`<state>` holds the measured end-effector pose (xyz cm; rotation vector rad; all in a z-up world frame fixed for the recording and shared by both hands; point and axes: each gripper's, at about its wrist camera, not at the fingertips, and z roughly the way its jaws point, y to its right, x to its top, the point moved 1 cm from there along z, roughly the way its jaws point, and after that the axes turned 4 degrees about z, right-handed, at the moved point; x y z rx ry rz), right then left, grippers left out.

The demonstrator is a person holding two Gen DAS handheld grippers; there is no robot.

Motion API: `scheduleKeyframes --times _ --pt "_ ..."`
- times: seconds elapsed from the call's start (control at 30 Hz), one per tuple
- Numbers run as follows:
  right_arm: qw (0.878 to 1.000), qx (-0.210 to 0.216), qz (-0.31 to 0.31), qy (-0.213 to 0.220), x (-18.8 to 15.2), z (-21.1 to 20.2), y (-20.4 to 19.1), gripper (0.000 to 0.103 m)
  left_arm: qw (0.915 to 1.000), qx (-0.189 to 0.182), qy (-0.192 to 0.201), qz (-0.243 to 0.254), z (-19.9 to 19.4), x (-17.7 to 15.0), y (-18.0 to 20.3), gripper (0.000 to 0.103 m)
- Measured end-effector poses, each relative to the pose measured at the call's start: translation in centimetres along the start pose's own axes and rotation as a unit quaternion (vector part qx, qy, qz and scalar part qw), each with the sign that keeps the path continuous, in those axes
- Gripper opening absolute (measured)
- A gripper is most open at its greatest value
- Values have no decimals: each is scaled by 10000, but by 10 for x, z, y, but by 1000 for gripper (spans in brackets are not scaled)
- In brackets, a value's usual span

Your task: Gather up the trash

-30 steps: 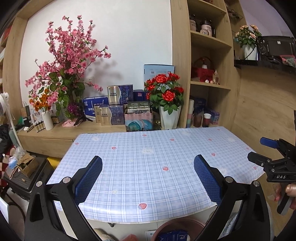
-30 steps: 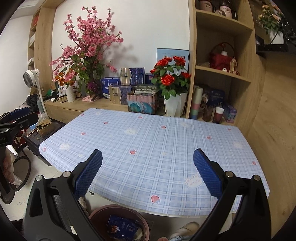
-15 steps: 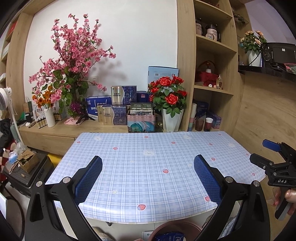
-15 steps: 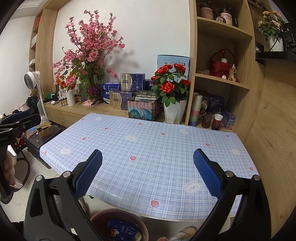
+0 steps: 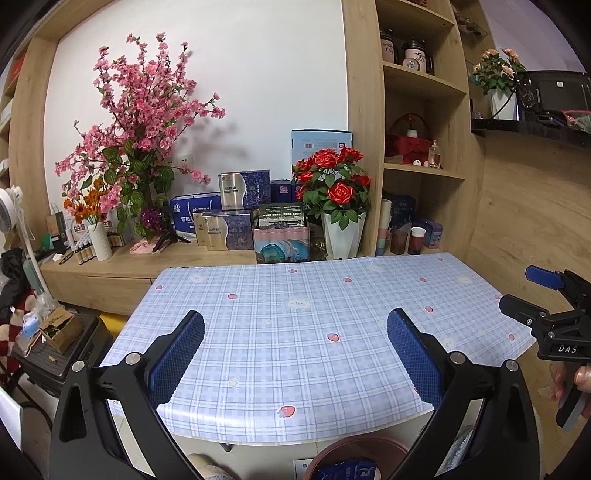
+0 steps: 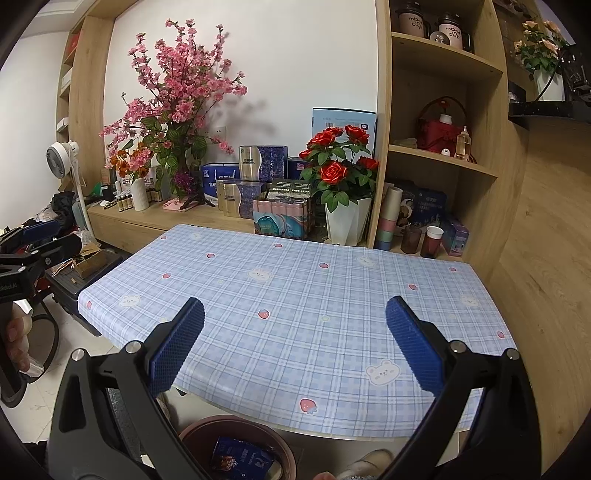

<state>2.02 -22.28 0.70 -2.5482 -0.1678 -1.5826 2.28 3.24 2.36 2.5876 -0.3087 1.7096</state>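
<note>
The black body of the right gripper (image 5: 532, 297), seen at the right edge of the left wrist view, carries the white letters "DAS". On the top wooden shelf stand two pale ceramic jars with dark lids (image 6: 448, 31); each has handwritten words that look like "more cup", but the first word is not sure. The boxes behind the desk have printed characters, and they are too small to read.
</note>
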Motion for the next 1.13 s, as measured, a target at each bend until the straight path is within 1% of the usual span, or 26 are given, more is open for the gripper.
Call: scheduleKeyframes --times 0.27,0.77,0.93,1.03,1.13 --pt "10000 2 4 -6 0 0 0 97 10000 13 49 81 -1 0 2 97" --pt "10000 -13 24 -83 -11 6 2 97 10000 26 -57 73 4 -7 1 97" --pt "9999 -14 19 -116 -13 8 1 97 9999 108 -112 40 7 -9 -1 97" --pt "9999 -19 17 -124 -14 8 0 97 9995 270 -129 79 8 -10 -2 97" --pt "9999 -34 16 -135 -16 9 1 97 9993 321 -146 88 8 -11 -3 97"
